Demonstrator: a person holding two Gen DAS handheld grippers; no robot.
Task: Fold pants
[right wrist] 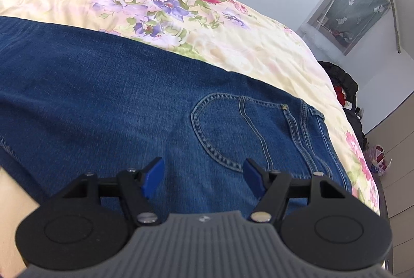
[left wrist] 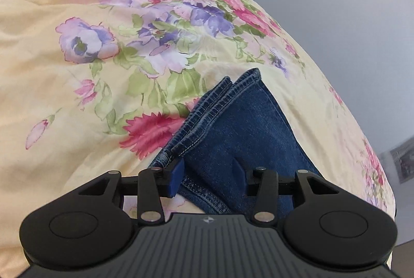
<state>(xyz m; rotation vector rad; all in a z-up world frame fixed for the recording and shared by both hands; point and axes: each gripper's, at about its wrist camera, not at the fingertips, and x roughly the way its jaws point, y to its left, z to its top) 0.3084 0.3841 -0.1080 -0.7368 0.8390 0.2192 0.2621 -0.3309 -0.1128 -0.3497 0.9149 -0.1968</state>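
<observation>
Blue denim pants lie on a floral bed cover. In the left wrist view I see the stacked leg hems (left wrist: 227, 110); my left gripper (left wrist: 208, 173) is open, its blue pads straddling the hem edge, the denim between them. In the right wrist view the seat of the pants (right wrist: 155, 102) with a back pocket (right wrist: 233, 130) lies flat; my right gripper (right wrist: 204, 174) is open just above the denim near the pocket, holding nothing.
The yellow floral bed cover (left wrist: 90, 19) spreads around the pants; it also shows in the right wrist view (right wrist: 181, 6). The bed's right edge drops to a floor with dark bags (right wrist: 346, 89) and small items. Grey wall behind.
</observation>
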